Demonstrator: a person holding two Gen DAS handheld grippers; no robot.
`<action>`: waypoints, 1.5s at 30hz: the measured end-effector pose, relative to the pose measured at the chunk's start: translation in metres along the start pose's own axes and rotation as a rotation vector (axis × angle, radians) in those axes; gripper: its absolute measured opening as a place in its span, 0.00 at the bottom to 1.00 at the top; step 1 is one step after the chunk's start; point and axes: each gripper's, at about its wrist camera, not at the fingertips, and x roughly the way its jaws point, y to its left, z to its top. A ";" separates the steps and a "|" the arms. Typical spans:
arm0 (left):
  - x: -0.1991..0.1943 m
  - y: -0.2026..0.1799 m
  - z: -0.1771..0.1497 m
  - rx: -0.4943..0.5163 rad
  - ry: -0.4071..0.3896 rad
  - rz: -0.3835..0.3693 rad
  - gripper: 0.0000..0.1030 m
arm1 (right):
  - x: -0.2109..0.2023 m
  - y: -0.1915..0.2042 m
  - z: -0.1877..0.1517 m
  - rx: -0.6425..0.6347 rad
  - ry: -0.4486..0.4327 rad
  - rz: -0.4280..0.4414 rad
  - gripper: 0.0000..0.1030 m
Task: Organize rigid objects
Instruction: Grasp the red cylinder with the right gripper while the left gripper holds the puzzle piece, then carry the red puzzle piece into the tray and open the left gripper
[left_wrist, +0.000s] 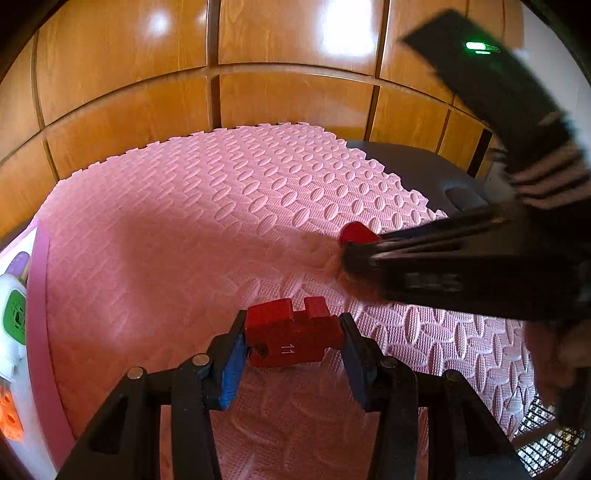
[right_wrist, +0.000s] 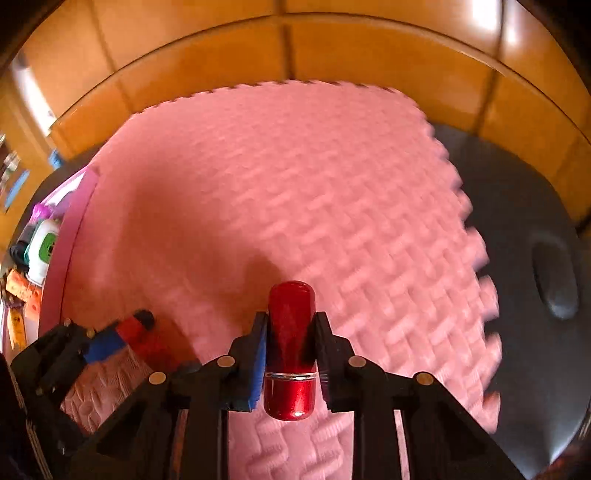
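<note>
My left gripper (left_wrist: 292, 332) is shut on a red wooden block (left_wrist: 291, 334) marked 11, holding it above the pink foam mat (left_wrist: 207, 206). My right gripper (right_wrist: 290, 325) is shut on a glossy red capsule-shaped tube (right_wrist: 291, 350) with a silver ring, also above the mat. In the left wrist view the right gripper (left_wrist: 351, 247) comes in from the right with the red tube tip (left_wrist: 356, 232) showing. In the right wrist view the left gripper (right_wrist: 122, 334) with the red block (right_wrist: 142, 338) sits at lower left.
A pink-rimmed tray (right_wrist: 55, 258) with several colourful items lies left of the mat; it also shows in the left wrist view (left_wrist: 37, 295). Wooden panels (left_wrist: 295, 103) stand behind. A dark table surface (right_wrist: 535, 258) lies right of the mat.
</note>
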 end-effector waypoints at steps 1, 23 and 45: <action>0.000 0.000 0.000 0.000 0.000 0.000 0.46 | 0.001 0.003 0.002 -0.019 -0.013 -0.014 0.23; -0.003 0.000 0.000 -0.007 -0.001 0.003 0.46 | 0.003 -0.001 -0.001 -0.032 -0.066 0.020 0.24; -0.068 0.007 0.005 -0.069 -0.104 0.040 0.46 | 0.008 0.006 -0.001 -0.100 -0.136 -0.021 0.24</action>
